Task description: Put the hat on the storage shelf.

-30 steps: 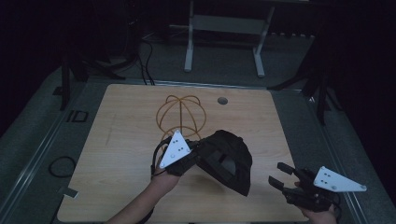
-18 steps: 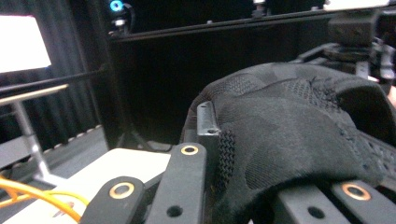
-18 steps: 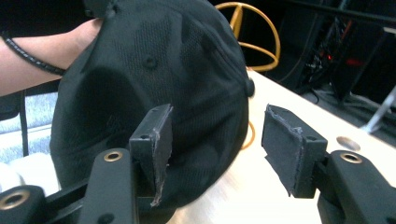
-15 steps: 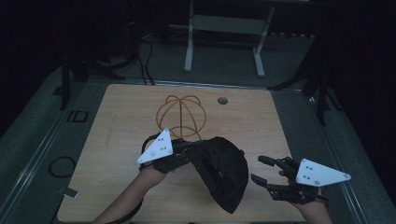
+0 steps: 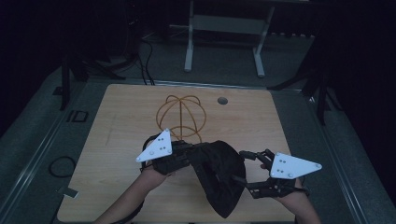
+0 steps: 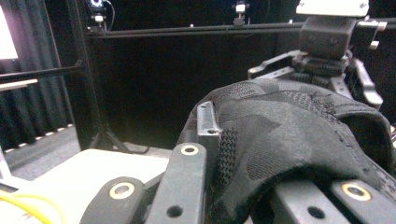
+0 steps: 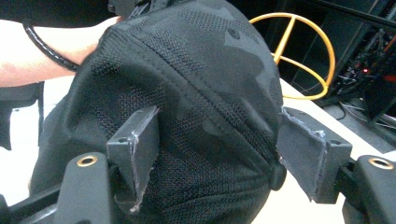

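Black cap [image 5: 219,175], held above the bench [image 5: 116,140] near the yellow wire sphere [image 5: 181,114]: left claw [image 5: 187,156] clamped on its edge, right claw [image 5: 247,170] parted around its crown, unclosed; purpose unstated, progress indeterminable, cap not set down.

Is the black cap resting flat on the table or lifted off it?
Lifted and tipped. The black cap hangs from the left gripper, shut on its edge, while the open right gripper straddles its crown.
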